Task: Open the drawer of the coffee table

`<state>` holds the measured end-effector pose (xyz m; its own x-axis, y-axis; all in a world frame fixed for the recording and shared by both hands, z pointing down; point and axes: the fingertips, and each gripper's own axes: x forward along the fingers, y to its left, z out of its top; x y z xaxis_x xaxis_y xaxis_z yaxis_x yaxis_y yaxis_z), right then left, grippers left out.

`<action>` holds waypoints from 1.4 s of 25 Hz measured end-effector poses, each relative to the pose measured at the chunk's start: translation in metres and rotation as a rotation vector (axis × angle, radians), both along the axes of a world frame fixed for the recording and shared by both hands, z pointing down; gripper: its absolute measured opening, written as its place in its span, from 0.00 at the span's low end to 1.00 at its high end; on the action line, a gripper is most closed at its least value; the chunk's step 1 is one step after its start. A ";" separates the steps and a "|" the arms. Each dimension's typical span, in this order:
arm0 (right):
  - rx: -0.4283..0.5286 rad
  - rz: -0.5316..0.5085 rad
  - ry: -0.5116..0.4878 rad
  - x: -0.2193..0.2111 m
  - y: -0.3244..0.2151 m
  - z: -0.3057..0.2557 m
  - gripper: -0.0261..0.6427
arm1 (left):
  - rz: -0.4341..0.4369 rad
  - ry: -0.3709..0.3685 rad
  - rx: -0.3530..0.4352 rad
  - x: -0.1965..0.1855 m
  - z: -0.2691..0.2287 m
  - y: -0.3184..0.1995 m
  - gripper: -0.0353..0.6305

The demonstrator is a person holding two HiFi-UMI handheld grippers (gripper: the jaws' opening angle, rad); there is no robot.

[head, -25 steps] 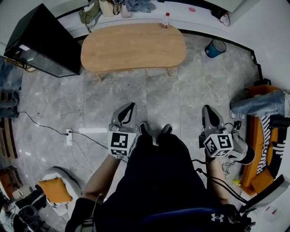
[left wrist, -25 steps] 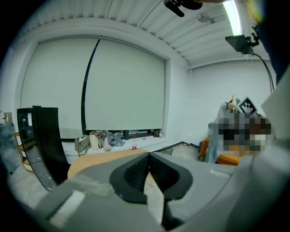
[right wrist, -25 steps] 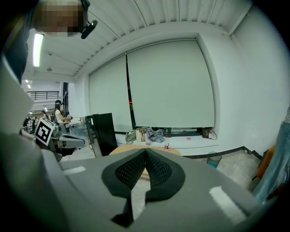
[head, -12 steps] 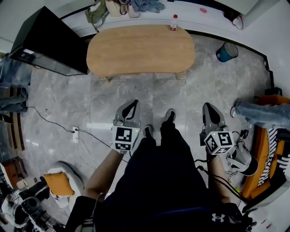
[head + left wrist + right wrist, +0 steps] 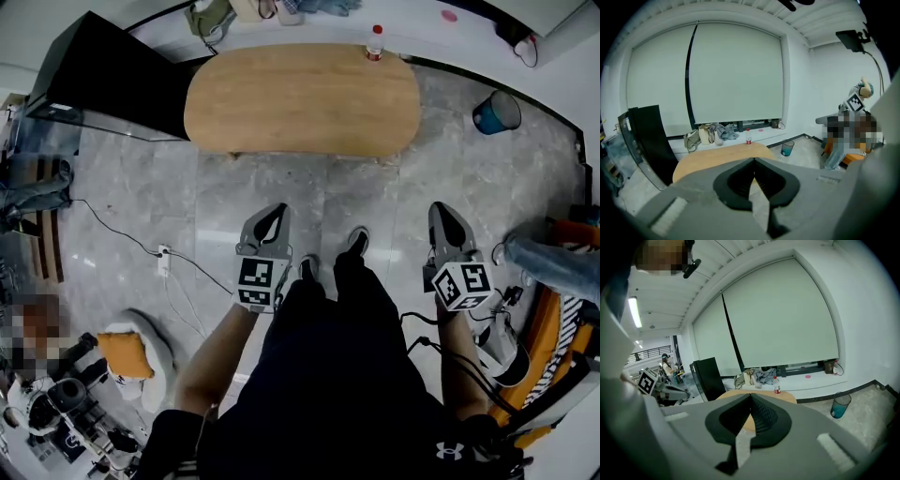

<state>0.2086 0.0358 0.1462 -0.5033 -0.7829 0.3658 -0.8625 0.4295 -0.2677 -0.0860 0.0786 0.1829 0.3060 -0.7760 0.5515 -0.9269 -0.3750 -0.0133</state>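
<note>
The only readable marks are the black-and-white square codes on the left marker cube (image 5: 258,281) and the right marker cube (image 5: 461,284), and a white interlocking-U logo (image 5: 448,451) on the person's dark clothing. The bottle (image 5: 376,42) is carrying a red label whose print is too small to read.

The coffee table (image 5: 300,98) is showing a smooth, light wood top in a rounded, elongated oval. In the head view it is lying ahead of the person's feet, well apart from both grippers. No view shows its drawer. The bottle, clear with a red cap, is standing upright at the table's far edge. A glossy black cabinet (image 5: 103,80) is standing just beside the table's left end, and a blue round bin (image 5: 495,112) is sitting on the grey veined stone tiles (image 5: 309,202) to the right.

The left gripper (image 5: 277,210) is keeping its grey jaws pressed together, with nothing between the ribbed black pads (image 5: 740,180). The right gripper (image 5: 441,208) is likewise closed tip to tip and empty.
</note>
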 end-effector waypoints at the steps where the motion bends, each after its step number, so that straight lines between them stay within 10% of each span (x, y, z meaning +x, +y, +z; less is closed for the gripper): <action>1: -0.004 -0.006 -0.008 0.003 -0.008 0.006 0.04 | -0.020 0.008 -0.010 -0.001 0.006 -0.004 0.06; 10: -0.063 -0.058 0.014 0.004 -0.067 0.105 0.04 | -0.142 0.131 -0.129 -0.019 0.087 -0.033 0.06; 35: -0.176 -0.089 0.081 -0.007 -0.121 0.427 0.14 | -0.037 0.245 -0.351 -0.037 0.414 -0.109 0.12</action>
<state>0.2016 -0.0851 0.5730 -0.5312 -0.6568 0.5352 -0.8449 0.4578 -0.2767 -0.1232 -0.0306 0.5972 0.4360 -0.5675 0.6985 -0.8999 -0.2839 0.3311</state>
